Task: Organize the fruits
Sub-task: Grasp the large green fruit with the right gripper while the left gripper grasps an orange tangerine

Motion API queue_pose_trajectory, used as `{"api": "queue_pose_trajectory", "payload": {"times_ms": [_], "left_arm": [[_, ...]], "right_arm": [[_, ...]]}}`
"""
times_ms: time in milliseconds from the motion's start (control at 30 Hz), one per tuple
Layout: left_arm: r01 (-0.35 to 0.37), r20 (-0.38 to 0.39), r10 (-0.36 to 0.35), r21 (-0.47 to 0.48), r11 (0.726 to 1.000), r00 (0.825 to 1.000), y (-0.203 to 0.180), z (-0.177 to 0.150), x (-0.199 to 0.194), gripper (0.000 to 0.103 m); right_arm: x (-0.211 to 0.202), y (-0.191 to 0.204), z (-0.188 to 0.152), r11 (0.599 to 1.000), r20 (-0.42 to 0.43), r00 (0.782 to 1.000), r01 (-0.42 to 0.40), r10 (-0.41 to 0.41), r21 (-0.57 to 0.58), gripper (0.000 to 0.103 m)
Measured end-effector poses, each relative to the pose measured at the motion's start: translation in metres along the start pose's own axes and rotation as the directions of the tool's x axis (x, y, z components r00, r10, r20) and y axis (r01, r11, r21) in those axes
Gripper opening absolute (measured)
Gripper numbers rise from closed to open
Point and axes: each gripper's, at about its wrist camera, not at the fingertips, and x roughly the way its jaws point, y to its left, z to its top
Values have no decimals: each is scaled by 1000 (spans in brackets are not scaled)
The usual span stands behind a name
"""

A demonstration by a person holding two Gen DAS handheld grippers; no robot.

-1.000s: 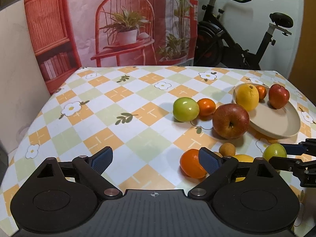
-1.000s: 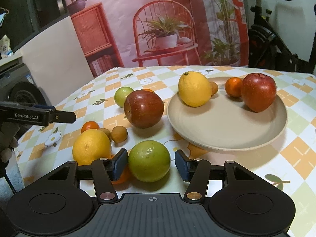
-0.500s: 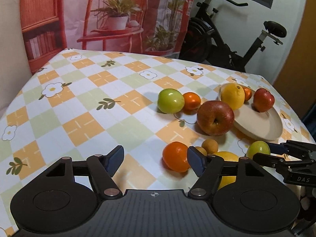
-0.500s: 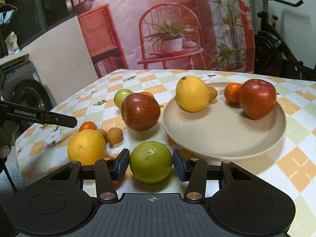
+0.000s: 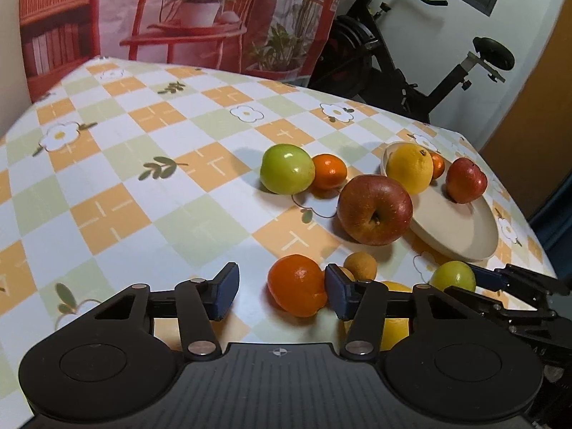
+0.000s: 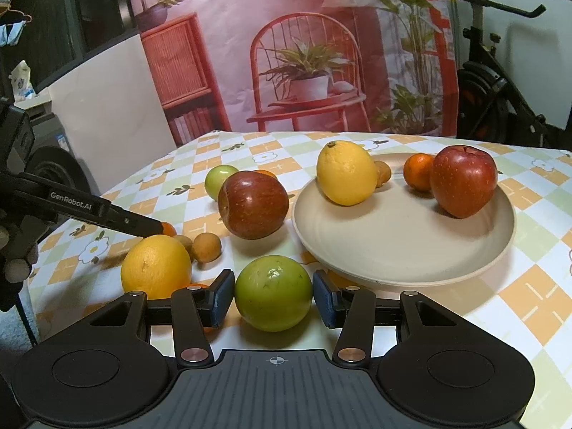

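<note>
Green apple (image 6: 273, 293): on the tablecloth just in front of the plate (image 6: 404, 268), apparently clamped between the right gripper (image 6: 273, 298) pads, for transfer onto it. Left gripper (image 5: 280, 291): closing around a tangerine (image 5: 296, 285), not yet gripped.

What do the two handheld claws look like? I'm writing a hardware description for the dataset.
Both are matte black plastic: the left claw and right claw each have a ribbed base, two round discs, silver pivot screws and dark blue pads. White "GenRobot.AI" lettering marks the left claw's side. No cables show.
</note>
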Motion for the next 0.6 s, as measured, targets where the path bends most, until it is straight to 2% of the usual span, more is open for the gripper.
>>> {"api": "queue_pose_trajectory", "payload": {"times_ms": [200, 333, 600], "left_arm": [[49, -12, -50, -53, 997, 999, 3, -3, 9, 55], [54, -17, -56, -65, 996, 998, 5, -4, 9, 41], [25, -7, -25, -37, 999, 1000, 2, -7, 4, 40]], "right_arm": [[0, -1, 0, 1000, 1, 1000, -1, 1, 2, 45], [0, -1, 0, 1000, 0, 1000, -2, 2, 4, 45], [1, -1, -1, 1000, 0, 1000, -4, 4, 7, 45]]}}
